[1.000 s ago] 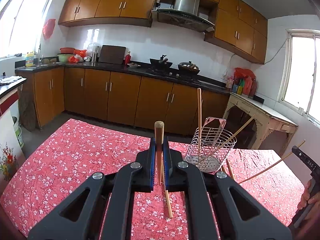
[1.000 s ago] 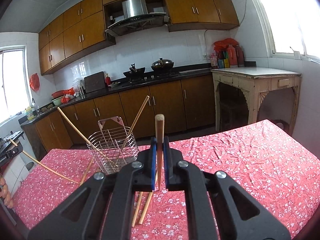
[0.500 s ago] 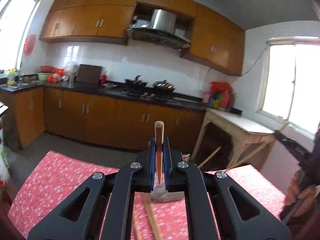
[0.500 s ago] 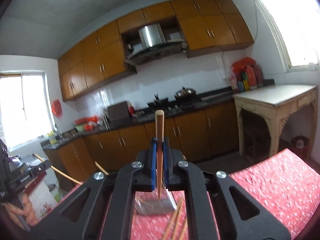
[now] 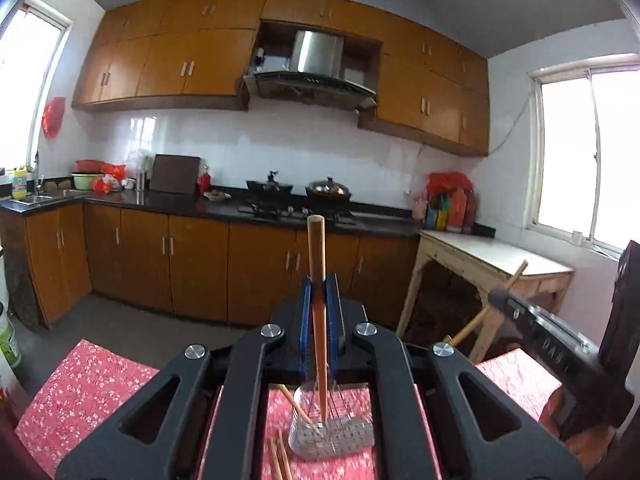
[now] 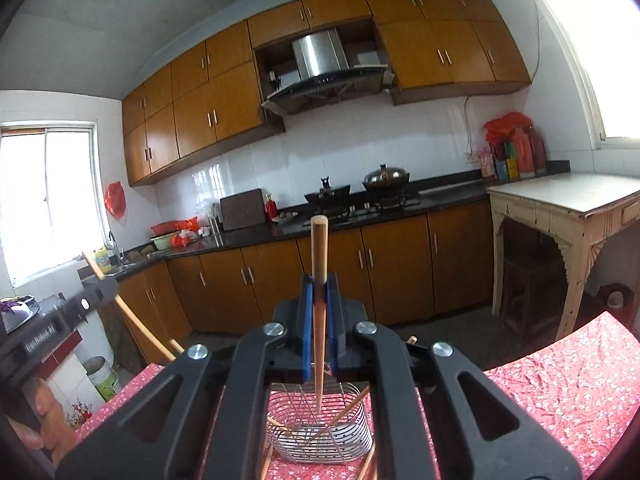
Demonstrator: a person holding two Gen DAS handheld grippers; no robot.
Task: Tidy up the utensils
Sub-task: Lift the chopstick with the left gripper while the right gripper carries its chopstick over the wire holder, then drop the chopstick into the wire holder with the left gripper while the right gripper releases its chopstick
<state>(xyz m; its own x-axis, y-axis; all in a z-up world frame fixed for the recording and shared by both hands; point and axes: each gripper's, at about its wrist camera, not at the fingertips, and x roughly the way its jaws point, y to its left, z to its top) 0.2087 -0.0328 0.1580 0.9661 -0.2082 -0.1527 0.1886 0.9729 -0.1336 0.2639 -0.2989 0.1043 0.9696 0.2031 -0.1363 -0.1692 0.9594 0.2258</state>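
Both tongs grip one chopstick apiece: the left tongs (image 5: 319, 292) are clamped on an upright chopstick (image 5: 318, 280), and the right tongs (image 6: 319, 292) pinch a second chopstick (image 6: 319, 280) the same way. A second ago each pair was held back from the wire basket, which stood clear ahead; now both have come in above it, so the basket (image 6: 320, 432) shows only through the gap under the arms, and each held stick's lower tip points down into it. In the left view that tip is down near the perforated base; in the right view it hangs inside the rim, higher up.

Inside the basket I count at least two sticks leaning crosswise. On the red flowered worktop (image 6: 560, 392) beside it lie at least two loose sticks (image 5: 279, 460) on the left side, and one (image 6: 370, 460) by the right wall.

Farther off, two pots sit on the hob (image 6: 360, 208), which was in view before too.
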